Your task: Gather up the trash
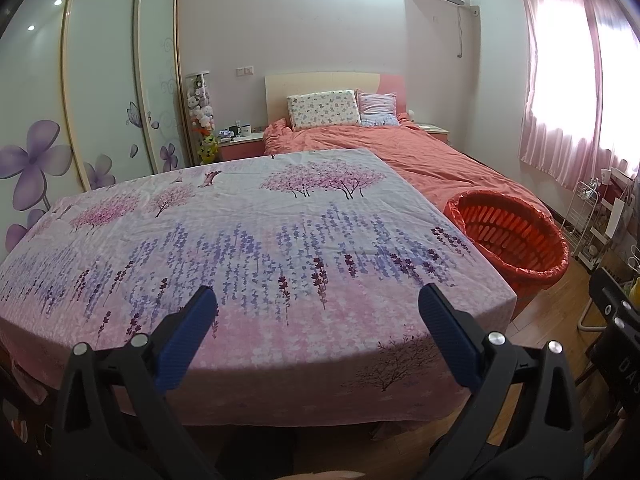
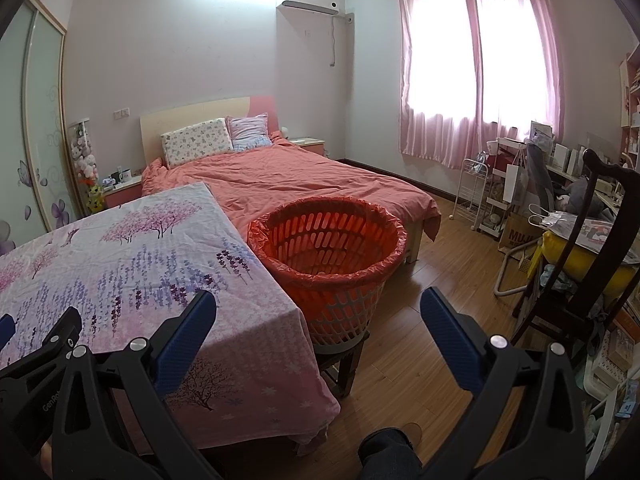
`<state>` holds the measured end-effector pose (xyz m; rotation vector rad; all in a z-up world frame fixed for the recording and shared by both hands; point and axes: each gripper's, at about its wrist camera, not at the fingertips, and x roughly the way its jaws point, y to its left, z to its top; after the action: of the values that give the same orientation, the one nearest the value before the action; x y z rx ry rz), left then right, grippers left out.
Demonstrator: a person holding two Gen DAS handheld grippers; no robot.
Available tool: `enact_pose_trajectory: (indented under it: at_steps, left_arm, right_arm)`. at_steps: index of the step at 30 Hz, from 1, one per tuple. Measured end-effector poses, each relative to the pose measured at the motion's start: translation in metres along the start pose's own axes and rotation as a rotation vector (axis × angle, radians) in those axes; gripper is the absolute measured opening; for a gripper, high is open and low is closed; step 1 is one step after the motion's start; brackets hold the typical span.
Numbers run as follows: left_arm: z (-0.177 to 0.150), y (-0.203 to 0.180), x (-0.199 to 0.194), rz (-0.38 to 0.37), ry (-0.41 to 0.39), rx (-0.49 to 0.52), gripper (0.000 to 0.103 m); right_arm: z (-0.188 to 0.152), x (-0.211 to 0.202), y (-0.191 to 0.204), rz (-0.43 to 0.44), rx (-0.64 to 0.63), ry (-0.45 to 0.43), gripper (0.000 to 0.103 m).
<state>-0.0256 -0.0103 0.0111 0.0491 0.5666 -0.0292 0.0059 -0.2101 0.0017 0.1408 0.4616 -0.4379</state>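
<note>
**Grippers Spread, Nothing Held**

The left gripper (image 1: 318,302) is held spread over the near edge of the table (image 1: 240,240). The right gripper (image 2: 318,306) is held spread, empty, near the table's right corner. The basket (image 2: 328,240), lined with a red bag, is placed just right of the table.

The desk cloth (image 1: 248,240) is pink and white, printed with purple lavender sprigs and pink blossom trees. The laundry basket (image 2: 328,240) wears an orange-red bag. The duvet (image 2: 304,184) is coral, the curtains (image 2: 476,64) pink, the wardrobe doors (image 1: 100,80) frosted with purple flowers.
</note>
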Motion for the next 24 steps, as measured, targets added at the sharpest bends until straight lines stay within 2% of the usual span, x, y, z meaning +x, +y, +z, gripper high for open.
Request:
enact_pose_trajectory:
  at_steps: [24]
  left_arm:
    - [0.0011,-0.0017,-0.0013,-0.002,-0.002,0.001,0.099]
  right_arm:
    - [0.0000,0.0000,-0.0002,0.000,0.000,0.000,0.101]
